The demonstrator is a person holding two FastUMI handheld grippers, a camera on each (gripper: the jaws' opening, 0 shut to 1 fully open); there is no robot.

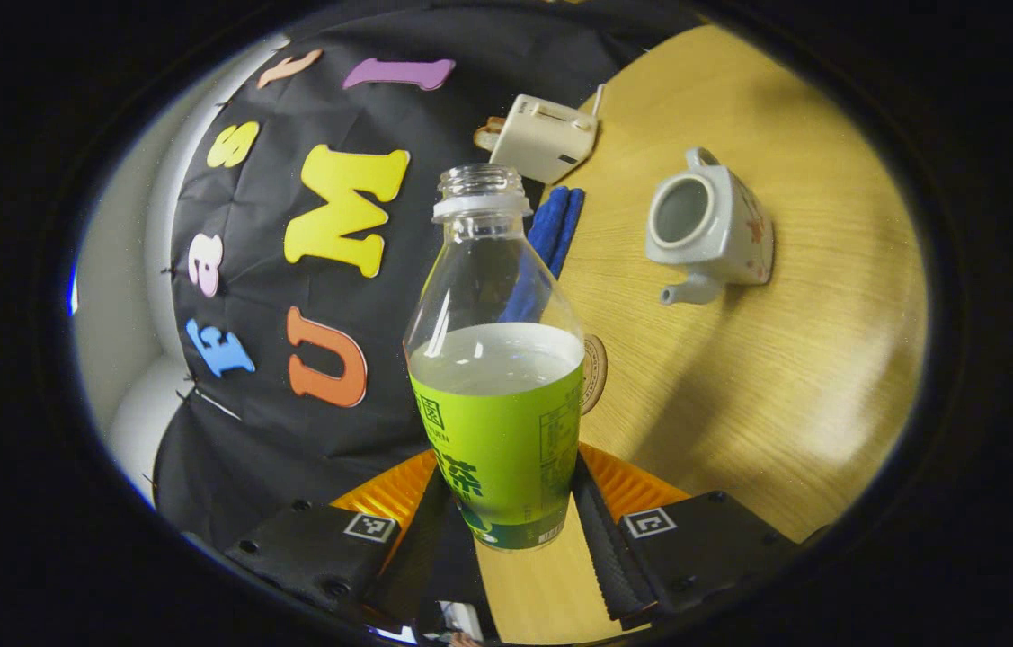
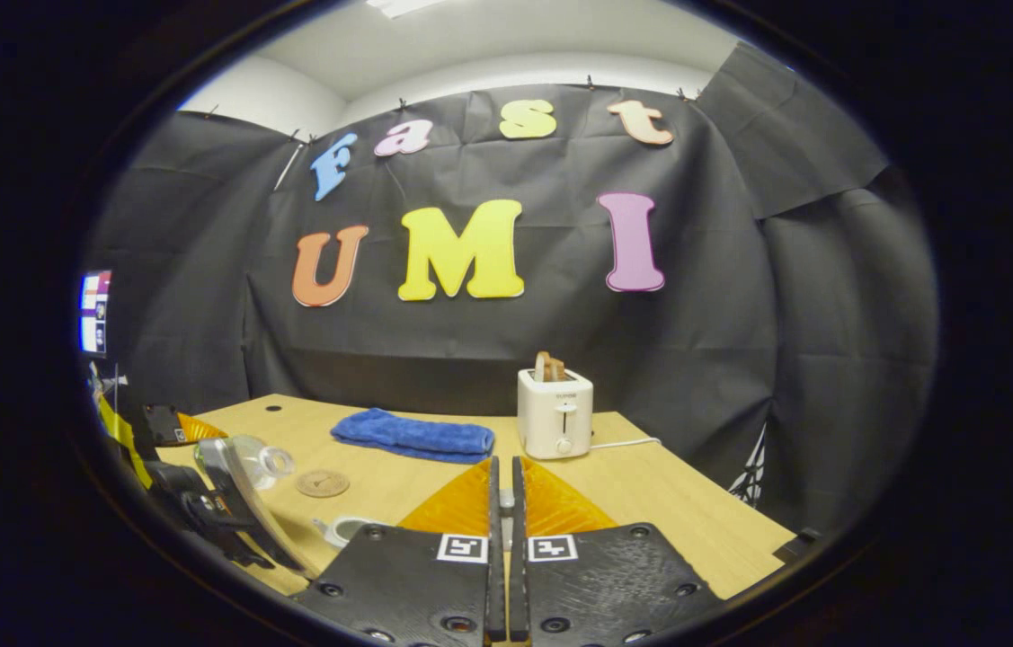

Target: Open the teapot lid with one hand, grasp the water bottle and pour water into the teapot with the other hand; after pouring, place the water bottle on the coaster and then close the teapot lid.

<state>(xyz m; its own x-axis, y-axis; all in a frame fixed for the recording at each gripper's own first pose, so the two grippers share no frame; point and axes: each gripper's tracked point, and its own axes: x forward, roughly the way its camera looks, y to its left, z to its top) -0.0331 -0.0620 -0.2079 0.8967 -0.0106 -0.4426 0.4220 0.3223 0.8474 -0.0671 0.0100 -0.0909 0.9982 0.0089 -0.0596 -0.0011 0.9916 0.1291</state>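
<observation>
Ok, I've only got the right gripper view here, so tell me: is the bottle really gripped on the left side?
Observer: Yes. In the left gripper view, the left gripper is clamped on the bottle at its label.
Operator: Is its cap off?
Observer: Yes, the neck is open, and the water reaches about halfway up.
Operator: And the teapot?
Observer: The teapot stands on the table with no lid on, its mouth uncovered.
</observation>
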